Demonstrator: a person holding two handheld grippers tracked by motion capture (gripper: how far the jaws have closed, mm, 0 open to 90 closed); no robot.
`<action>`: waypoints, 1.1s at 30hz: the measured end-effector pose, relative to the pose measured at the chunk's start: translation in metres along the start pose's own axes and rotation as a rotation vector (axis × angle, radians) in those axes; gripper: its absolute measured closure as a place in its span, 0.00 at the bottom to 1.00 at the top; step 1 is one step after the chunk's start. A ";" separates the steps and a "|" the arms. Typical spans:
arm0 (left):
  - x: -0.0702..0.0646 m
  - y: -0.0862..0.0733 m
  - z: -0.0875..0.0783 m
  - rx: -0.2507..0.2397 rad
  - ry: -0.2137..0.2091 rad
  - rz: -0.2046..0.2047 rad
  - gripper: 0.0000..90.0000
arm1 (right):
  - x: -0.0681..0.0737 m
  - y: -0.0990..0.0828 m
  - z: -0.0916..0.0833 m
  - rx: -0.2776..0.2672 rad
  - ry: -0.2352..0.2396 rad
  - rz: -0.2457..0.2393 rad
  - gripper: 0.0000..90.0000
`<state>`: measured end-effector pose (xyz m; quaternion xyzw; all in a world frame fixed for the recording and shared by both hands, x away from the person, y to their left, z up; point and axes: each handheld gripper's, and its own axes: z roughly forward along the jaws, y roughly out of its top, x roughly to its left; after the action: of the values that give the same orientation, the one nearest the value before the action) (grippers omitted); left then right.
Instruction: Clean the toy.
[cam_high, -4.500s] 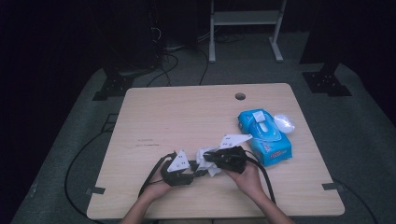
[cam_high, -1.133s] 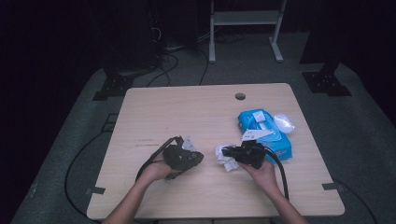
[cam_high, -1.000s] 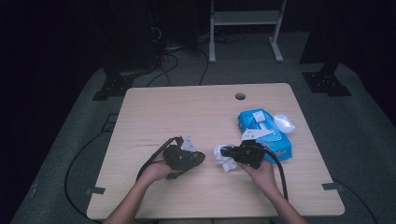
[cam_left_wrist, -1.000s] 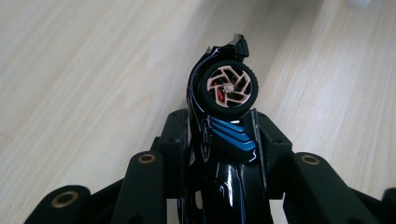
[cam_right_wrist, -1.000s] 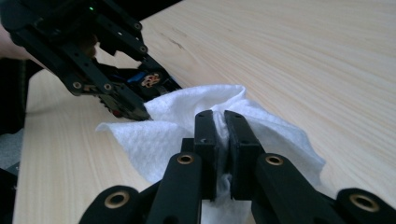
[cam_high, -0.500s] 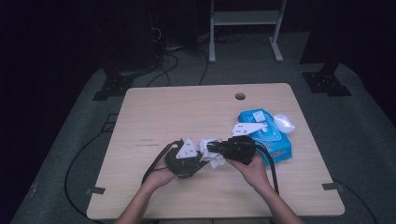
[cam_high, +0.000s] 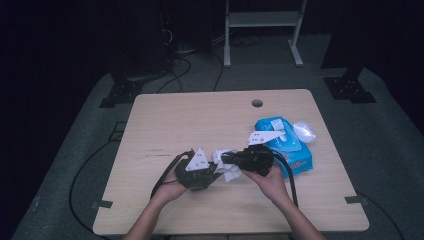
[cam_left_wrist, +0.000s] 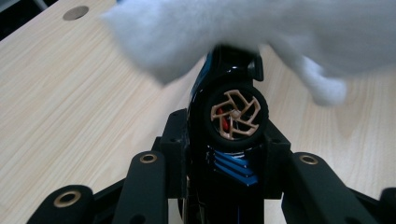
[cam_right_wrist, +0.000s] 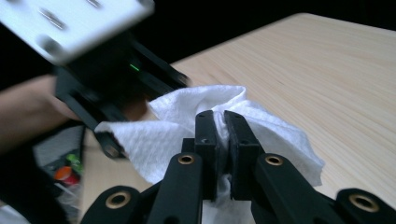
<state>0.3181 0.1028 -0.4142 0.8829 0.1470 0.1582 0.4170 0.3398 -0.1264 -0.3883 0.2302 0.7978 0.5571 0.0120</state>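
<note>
Nearest the person, two hands hold two grippers over the front middle of one wooden table (cam_high: 165, 125). The left gripper (cam_left_wrist: 229, 154) clamps one black toy car (cam_left_wrist: 231, 121) with blue stripes and a tan-spoked wheel, its jaws tight against the car's sides. The right gripper (cam_right_wrist: 222, 140), just beside it, pinches one crumpled white wipe (cam_right_wrist: 187, 130) between nearly closed jaws; the wipe hangs against the car's far end. Farther right lies one blue wipe pack (cam_high: 287, 145), with one small white object (cam_high: 304, 131) touching its far corner. One round hole (cam_high: 257, 103) marks the table's far edge.
</note>
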 end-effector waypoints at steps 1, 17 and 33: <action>-0.001 0.001 0.000 0.002 0.001 0.009 0.70 | 0.004 0.002 0.002 0.002 -0.002 -0.022 0.93; 0.003 -0.002 -0.005 -0.041 -0.002 -0.027 0.70 | -0.018 -0.018 -0.008 0.003 -0.055 0.057 0.93; 0.005 0.000 -0.010 -0.071 0.002 -0.037 0.70 | -0.025 -0.021 -0.010 -0.057 -0.003 0.124 0.93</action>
<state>0.3185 0.1113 -0.4075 0.8645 0.1581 0.1563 0.4507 0.3516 -0.1503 -0.4092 0.2797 0.7657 0.5790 -0.0147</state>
